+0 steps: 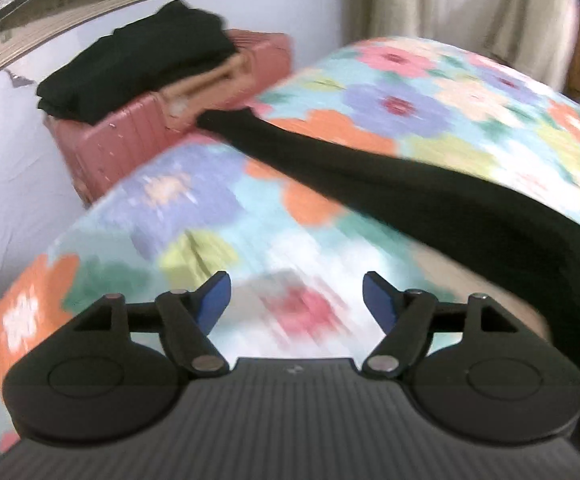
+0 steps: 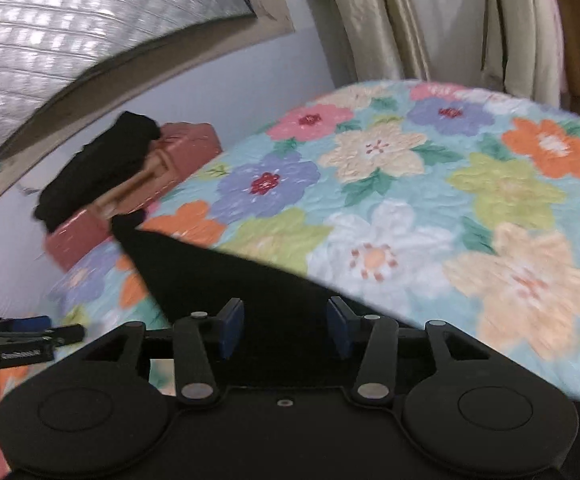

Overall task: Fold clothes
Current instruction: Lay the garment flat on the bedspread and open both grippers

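Note:
A black garment (image 1: 430,196) lies stretched across the floral bedspread (image 1: 194,220), running from near the pink suitcase toward the lower right. My left gripper (image 1: 296,304) is open above the bedspread, left of the garment, with nothing between its blue pads. In the right wrist view the same black garment (image 2: 226,280) spreads right under my right gripper (image 2: 286,330), whose jaws stand open over the cloth. The left gripper (image 2: 30,336) shows at the far left edge there, with a hand below it.
A pink suitcase (image 1: 130,136) stands at the bed's far corner with folded black clothes (image 1: 130,64) stacked on top. Curtains (image 2: 390,20) and hanging clothes (image 2: 530,28) lie beyond the bed. A window with quilted covering (image 2: 70,40) is on the left wall.

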